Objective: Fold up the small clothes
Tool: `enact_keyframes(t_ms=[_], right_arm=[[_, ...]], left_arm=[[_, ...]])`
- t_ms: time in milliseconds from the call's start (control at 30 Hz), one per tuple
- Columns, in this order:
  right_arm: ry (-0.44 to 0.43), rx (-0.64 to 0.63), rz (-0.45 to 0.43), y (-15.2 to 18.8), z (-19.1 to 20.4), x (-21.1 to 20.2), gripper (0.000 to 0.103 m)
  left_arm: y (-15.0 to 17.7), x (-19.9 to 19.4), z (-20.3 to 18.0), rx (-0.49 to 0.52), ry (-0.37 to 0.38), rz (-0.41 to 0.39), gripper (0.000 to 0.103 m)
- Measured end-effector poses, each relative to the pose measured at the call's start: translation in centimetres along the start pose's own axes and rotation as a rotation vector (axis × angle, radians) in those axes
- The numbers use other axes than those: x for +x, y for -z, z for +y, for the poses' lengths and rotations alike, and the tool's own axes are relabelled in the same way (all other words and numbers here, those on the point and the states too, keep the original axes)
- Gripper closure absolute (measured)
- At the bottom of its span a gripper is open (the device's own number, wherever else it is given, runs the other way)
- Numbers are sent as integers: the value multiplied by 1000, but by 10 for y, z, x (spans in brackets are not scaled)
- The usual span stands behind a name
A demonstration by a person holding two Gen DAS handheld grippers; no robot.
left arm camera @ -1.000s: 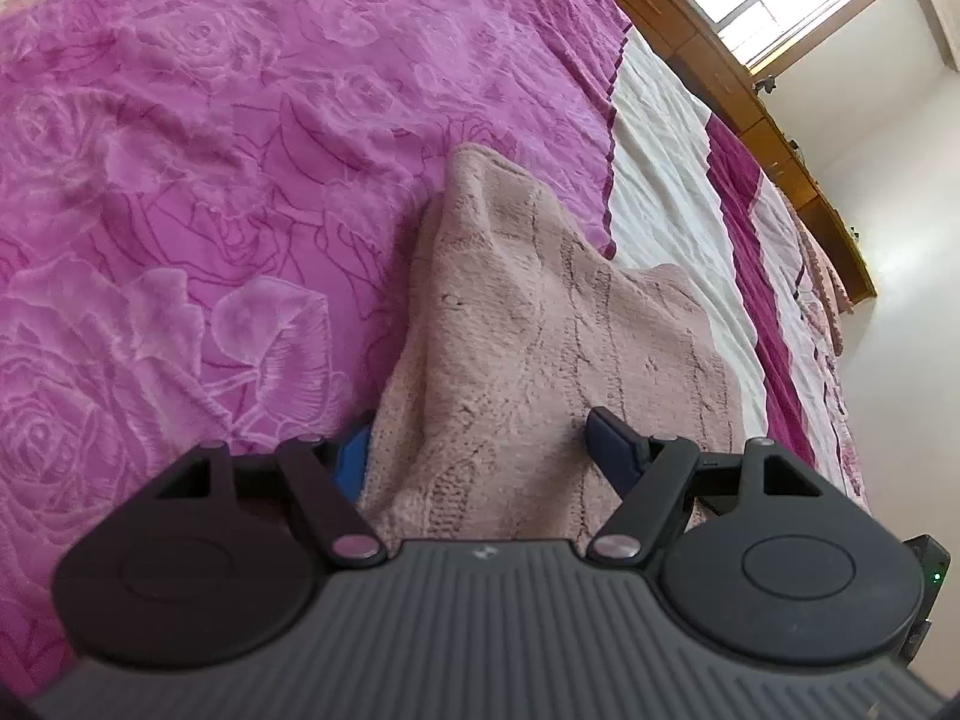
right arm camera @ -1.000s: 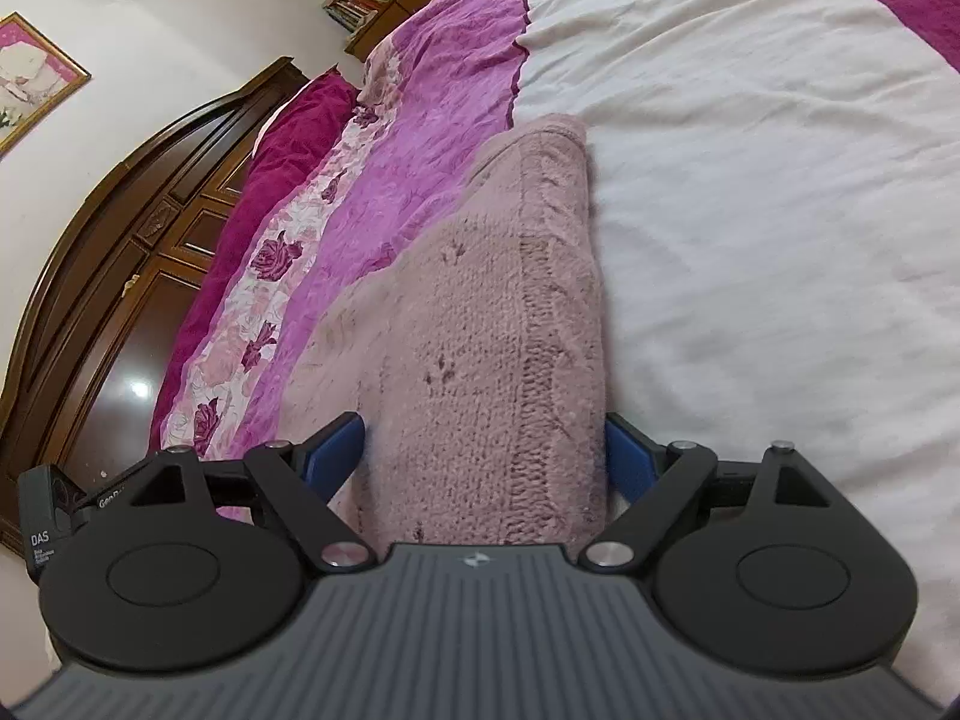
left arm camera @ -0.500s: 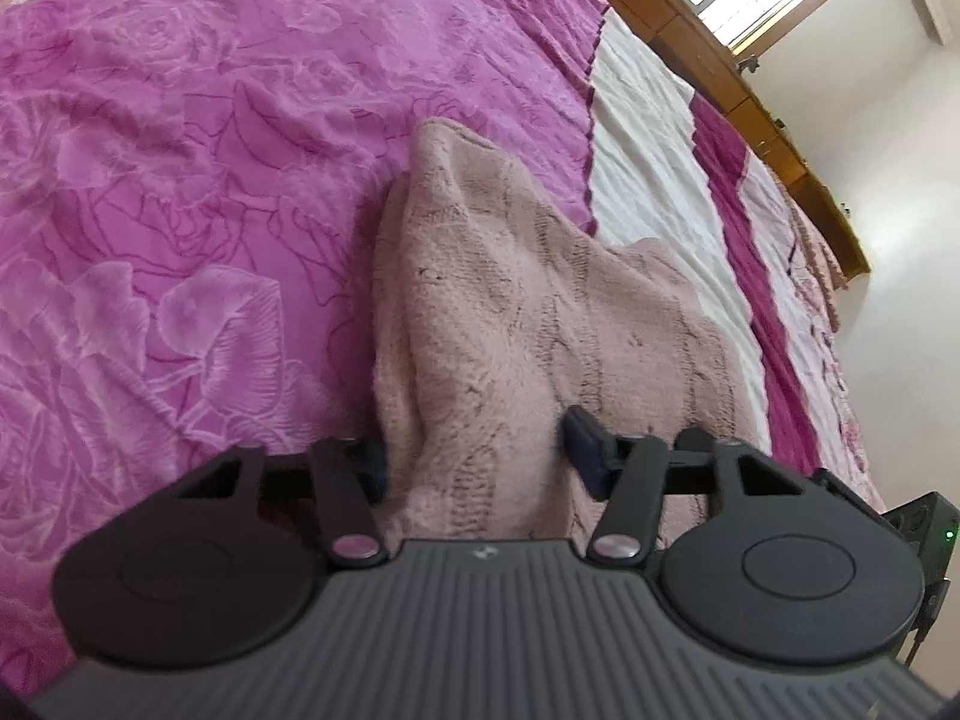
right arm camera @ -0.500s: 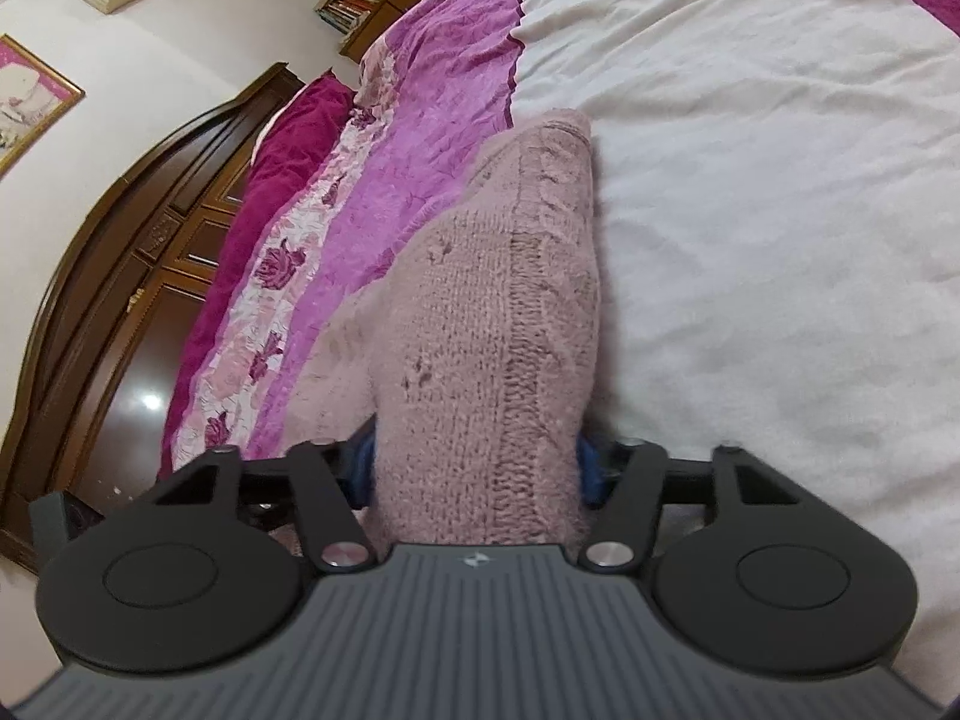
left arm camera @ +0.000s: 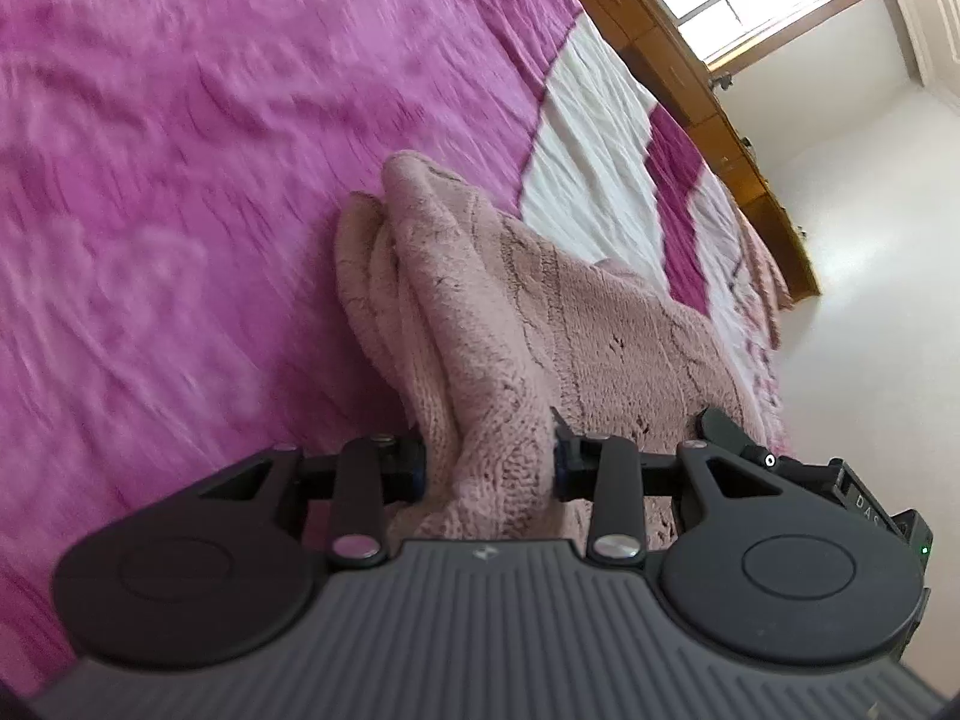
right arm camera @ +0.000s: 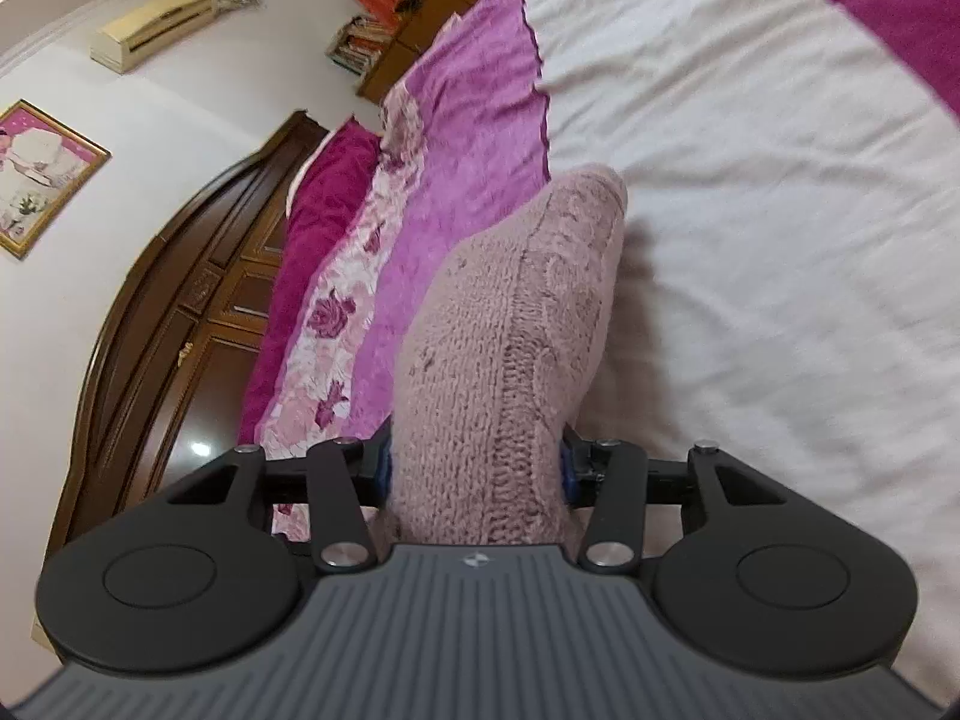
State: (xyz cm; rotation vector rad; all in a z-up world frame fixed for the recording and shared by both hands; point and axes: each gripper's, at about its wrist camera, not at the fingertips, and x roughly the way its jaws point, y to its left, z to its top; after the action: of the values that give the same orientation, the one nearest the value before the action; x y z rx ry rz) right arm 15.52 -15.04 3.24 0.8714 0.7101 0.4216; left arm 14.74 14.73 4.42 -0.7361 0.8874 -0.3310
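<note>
Jaws of both grippers, wide open a second ago, now clamp the dusty-pink cable-knit sweater point(left arm camera: 540, 324): left gripper point(left arm camera: 487, 463) and right gripper point(right arm camera: 475, 468) bunch it above the magenta-and-white floral bedspread point(left arm camera: 180, 192).

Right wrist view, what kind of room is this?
Most likely a bedroom: a bed with a pink and white bedspread, a dark wooden wardrobe and a wall air conditioner. Both grippers hold a pink knit garment.
</note>
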Motion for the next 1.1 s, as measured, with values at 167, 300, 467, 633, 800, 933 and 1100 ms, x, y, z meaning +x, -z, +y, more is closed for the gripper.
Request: enact_keyframes(t_ms=[167, 300, 467, 633, 800, 933, 1100], right_arm=[[15, -38, -27, 0, 4, -45, 51], [23, -38, -66, -1, -2, -84, 51], [60, -43, -100, 8, -23, -133, 51], [122, 10, -97, 21, -62, -156, 51], [216, 13, -74, 42, -96, -147, 49], [208, 8, -87, 50, -103, -149, 46], [237, -26, -82, 47, -92, -155, 42]], left_arm=[[22, 3, -26, 26, 35, 31, 66], [39, 9, -44, 43, 78, 60, 66], [65, 23, -67, 105, 88, 116, 66], [86, 39, -79, 214, 32, 136, 65], [92, 49, -77, 312, -13, 127, 65], [95, 44, -76, 335, -25, 126, 62], [102, 31, -82, 410, -70, 116, 60]])
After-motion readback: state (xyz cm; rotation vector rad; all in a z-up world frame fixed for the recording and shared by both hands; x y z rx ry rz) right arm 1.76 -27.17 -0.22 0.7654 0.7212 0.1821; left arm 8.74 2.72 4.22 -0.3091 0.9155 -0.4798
